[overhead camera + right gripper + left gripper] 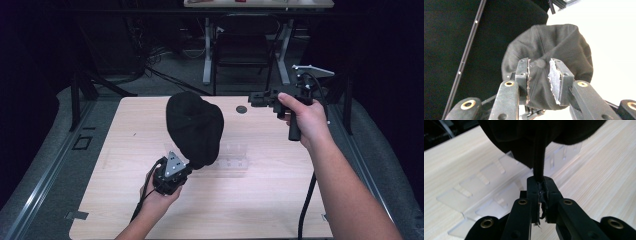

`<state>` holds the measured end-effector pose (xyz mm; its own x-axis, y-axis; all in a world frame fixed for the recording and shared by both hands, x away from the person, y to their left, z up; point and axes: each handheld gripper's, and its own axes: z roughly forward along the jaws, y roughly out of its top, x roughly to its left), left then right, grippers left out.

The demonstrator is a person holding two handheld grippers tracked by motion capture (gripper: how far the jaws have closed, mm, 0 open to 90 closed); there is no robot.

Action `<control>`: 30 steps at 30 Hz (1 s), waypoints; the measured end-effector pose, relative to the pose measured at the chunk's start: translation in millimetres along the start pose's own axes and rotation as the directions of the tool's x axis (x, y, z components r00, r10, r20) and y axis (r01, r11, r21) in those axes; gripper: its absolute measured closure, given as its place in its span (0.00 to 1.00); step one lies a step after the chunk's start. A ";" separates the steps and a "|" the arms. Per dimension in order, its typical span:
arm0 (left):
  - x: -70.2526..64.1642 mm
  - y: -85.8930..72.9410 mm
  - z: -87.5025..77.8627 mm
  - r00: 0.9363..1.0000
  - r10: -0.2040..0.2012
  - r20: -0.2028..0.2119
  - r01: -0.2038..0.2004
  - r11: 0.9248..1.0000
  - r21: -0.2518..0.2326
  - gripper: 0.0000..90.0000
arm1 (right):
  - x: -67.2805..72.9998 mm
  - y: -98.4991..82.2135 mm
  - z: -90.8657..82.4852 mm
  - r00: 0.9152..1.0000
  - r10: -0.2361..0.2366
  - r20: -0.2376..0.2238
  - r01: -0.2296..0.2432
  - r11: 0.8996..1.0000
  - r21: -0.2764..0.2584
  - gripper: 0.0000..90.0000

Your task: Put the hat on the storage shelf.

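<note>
Above the table (125, 210), a black cap (195, 127) is clamped at its edge by the left gripper (541, 195); the right gripper (256, 100) is held well apart from it, jaws parted and empty.

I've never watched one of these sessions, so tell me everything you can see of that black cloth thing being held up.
The black cloth thing looks like a soft fabric cap or bag with stitched seams, rounded and puffed out. It hangs lifted above the wooden table, over a clear plastic rack. The left gripper pinches a thin fold of its lower edge, jaws shut on the cloth.
</note>
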<state>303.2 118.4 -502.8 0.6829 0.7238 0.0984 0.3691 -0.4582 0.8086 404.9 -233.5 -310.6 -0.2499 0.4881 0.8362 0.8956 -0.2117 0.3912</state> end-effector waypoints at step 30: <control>39.8 -37.0 -28.3 0.986 -0.158 -0.050 0.156 0.987 -0.045 0.60 | -10.0 -15.8 -24.5 0.986 -0.075 0.146 0.080 0.996 -0.026 0.74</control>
<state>298.9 178.8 -512.4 0.5836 0.8120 -0.0020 0.4421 -0.3157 0.8396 384.3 -255.8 -315.8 -0.2603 0.6212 0.7392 0.8630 -0.1936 0.4666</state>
